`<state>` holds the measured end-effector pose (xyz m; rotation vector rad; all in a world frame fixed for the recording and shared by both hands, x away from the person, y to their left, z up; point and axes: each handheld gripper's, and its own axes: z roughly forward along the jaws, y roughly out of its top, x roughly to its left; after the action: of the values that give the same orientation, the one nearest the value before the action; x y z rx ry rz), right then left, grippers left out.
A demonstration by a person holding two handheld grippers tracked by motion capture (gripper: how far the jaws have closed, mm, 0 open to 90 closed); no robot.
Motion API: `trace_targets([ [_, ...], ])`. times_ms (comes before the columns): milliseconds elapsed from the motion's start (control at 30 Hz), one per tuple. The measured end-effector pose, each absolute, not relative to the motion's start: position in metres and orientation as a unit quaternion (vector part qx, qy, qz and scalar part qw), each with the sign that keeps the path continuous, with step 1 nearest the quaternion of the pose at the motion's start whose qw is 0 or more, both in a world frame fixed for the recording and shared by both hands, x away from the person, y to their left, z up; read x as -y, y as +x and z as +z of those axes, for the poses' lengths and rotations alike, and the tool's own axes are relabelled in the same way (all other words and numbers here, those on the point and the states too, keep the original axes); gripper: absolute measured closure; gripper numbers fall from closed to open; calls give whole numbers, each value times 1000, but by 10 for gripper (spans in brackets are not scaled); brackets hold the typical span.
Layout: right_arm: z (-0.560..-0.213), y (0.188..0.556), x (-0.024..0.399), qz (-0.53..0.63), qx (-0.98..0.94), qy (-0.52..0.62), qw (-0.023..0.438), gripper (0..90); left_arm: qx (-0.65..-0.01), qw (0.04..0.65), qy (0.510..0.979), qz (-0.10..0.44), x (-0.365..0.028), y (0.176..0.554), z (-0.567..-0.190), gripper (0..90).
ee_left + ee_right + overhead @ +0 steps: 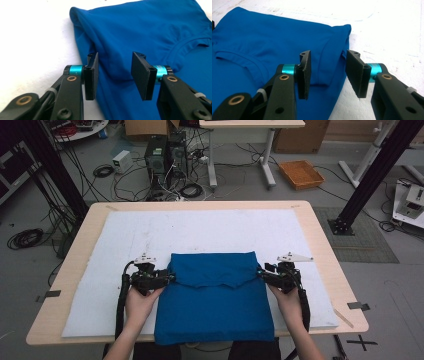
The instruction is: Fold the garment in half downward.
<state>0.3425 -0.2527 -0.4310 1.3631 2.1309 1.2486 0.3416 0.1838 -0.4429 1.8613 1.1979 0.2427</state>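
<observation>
Two tongs, left tongs (169, 278) and right tongs (262, 271), stand open astride the side edges of the blue shirt (214, 300) at the surface's near edge; sleeves look tucked, top flap folded down, more folding likely remains.

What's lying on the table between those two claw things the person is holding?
A folded blue shirt fills the whole stretch between the left gripper and right gripper, seen in the high view.
</observation>
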Motion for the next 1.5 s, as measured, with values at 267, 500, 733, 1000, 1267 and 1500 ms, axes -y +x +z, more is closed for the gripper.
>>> trace_targets([
  [267,-430,341,256,442,-742,479,158,565,-499,429,748,88,-181,343,-444,580],
  [500,-431,341,255,443,-744,478,146,603,-492,430,752,83,-179,343,-445,611],
  [733,-437,346,250,429,-749,487,133,625,-492,430,753,81,-177,343,-446,643],
  [1000,-446,349,238,394,-777,472,134,782,-482,433,757,84,-177,343,-446,723],
  [1267,-442,346,237,404,-778,459,144,869,-474,443,755,98,-178,340,-442,834],
  [1500,-432,340,239,419,-775,449,148,871,-467,452,755,92,-180,336,-431,835],
])
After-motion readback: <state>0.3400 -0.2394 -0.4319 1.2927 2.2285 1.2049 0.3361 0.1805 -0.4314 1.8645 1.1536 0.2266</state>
